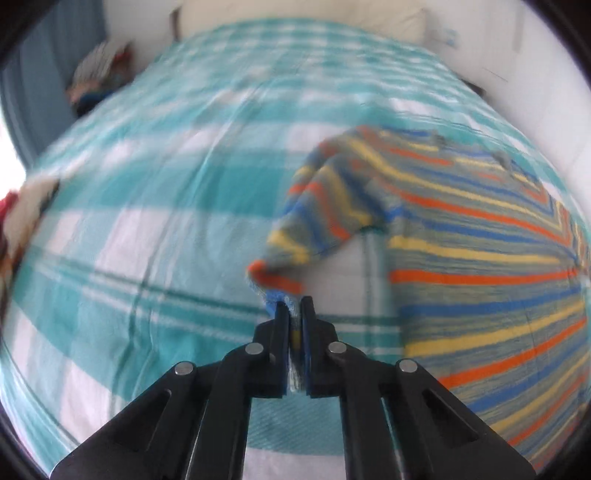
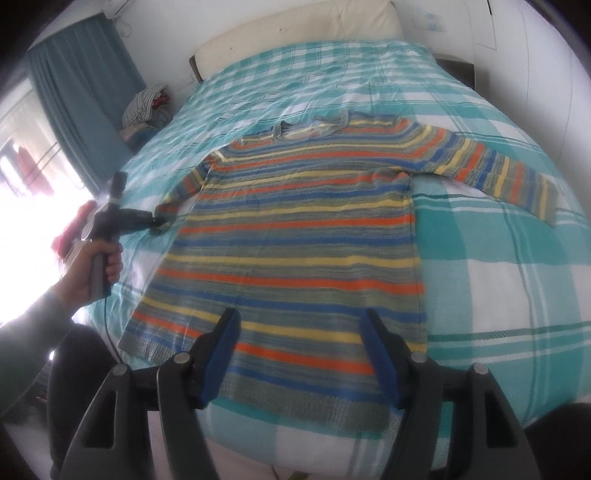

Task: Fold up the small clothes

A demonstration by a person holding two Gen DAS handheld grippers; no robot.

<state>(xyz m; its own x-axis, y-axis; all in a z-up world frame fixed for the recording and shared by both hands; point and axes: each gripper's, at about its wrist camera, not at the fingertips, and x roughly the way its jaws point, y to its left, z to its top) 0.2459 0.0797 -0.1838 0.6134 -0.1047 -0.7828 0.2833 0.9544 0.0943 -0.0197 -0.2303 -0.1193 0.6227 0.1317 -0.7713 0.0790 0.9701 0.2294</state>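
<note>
A striped sweater (image 2: 295, 229) in orange, blue, yellow and grey lies flat, front up, on the bed, collar away from me. Its right sleeve (image 2: 495, 173) stretches out to the right. My left gripper (image 1: 294, 301) is shut on the cuff of the left sleeve (image 1: 325, 218) and holds it just above the bedcover; it also shows in the right wrist view (image 2: 157, 221) at the sweater's left side. My right gripper (image 2: 301, 317) is open and empty, hovering over the sweater's bottom hem (image 2: 295, 398).
The bed has a teal and white checked cover (image 2: 498, 295). A cream headboard (image 2: 295, 29) stands at the far end. A pile of clothes (image 2: 147, 107) sits beside the bed at the left, near a teal curtain (image 2: 81, 85).
</note>
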